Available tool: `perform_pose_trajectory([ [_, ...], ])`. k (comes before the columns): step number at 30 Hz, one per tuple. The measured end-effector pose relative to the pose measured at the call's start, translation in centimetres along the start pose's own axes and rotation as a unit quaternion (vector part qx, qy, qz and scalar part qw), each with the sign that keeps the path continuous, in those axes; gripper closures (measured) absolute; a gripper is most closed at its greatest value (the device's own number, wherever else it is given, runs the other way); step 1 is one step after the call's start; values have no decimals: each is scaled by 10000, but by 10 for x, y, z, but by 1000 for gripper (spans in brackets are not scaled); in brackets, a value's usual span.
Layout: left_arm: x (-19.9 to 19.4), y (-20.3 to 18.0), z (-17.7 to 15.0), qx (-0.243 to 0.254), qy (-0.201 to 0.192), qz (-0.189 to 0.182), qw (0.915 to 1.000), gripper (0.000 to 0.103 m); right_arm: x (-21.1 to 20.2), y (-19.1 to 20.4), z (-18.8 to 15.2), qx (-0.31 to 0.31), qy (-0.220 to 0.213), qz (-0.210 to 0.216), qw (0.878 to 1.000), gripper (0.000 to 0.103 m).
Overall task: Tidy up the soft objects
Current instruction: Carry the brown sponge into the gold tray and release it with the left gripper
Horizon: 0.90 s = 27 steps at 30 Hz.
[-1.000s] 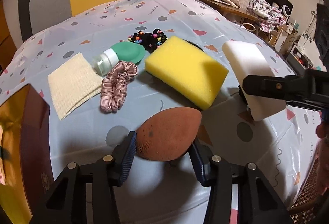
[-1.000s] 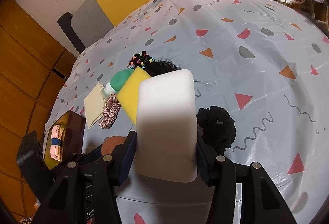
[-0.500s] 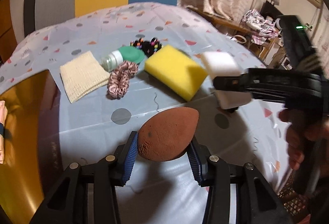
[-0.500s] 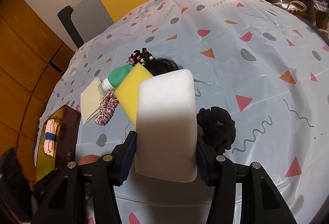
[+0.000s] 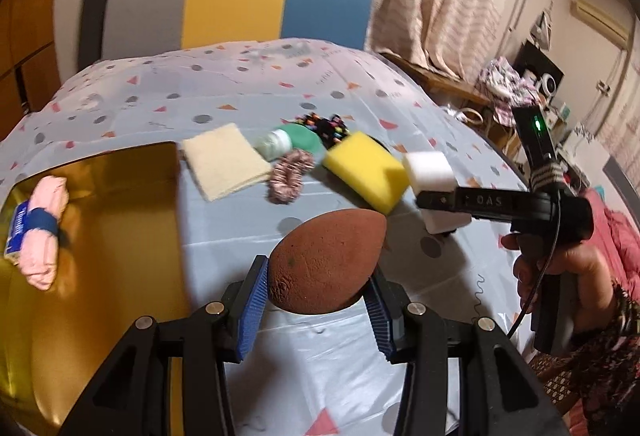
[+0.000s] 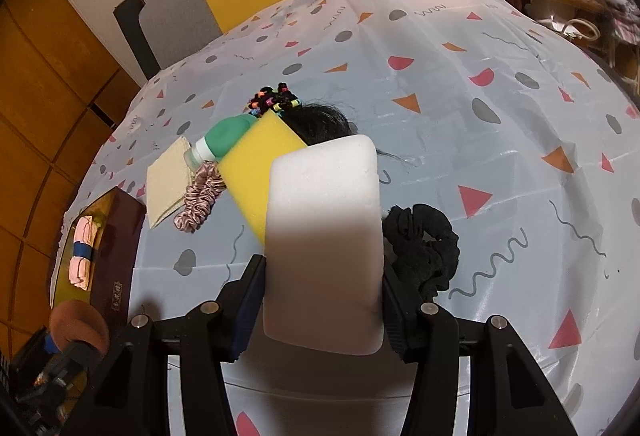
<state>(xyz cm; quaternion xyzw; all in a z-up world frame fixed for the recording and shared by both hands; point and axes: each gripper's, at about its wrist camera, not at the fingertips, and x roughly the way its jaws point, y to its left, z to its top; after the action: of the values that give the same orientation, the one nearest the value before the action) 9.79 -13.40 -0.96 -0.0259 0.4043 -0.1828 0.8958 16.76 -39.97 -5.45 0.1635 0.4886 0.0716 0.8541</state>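
My left gripper (image 5: 316, 300) is shut on a brown egg-shaped sponge (image 5: 326, 260), held above the table beside the gold box (image 5: 112, 204). A rolled pink cloth with a blue band (image 5: 42, 228) lies inside that box. My right gripper (image 6: 322, 300) is shut on a white foam block (image 6: 324, 236), also raised over the table. On the tablecloth lie a yellow sponge (image 5: 364, 172), a pink scrunchie (image 5: 290, 176), a cream cloth (image 5: 226, 166), a green bottle (image 5: 288, 142), a bunch of colourful hair ties (image 6: 274, 100) and a black scrunchie (image 6: 422, 248).
The table wears a pale cloth with coloured shapes (image 6: 460, 84). A grey, yellow and blue chair back (image 5: 224, 8) stands at the far side. A person's hand (image 5: 560, 272) holds the right gripper. Furniture and clutter fill the room at right.
My left gripper has lifted and swung left with the brown sponge, bringing the gold box and pink cloth into its view. The right gripper has stayed nearly still with the white block.
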Motion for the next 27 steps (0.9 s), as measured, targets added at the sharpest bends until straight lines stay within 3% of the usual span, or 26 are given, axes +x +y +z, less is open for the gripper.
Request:
perform_pose_trajectory([
  [13,-26,90,-11,-782,-132,654,9947,57,-10,25,-3,-636,-432,40,9970,49],
  [22,-41,159,-30,-1325,-35,1138,9846,56,-8,51,-17,-1001,-604,301,9927,49],
  [27,-53,195,-39,-1593,-79,1392,9773,56,-7,71,-27,-840,-572,533,9934,49],
])
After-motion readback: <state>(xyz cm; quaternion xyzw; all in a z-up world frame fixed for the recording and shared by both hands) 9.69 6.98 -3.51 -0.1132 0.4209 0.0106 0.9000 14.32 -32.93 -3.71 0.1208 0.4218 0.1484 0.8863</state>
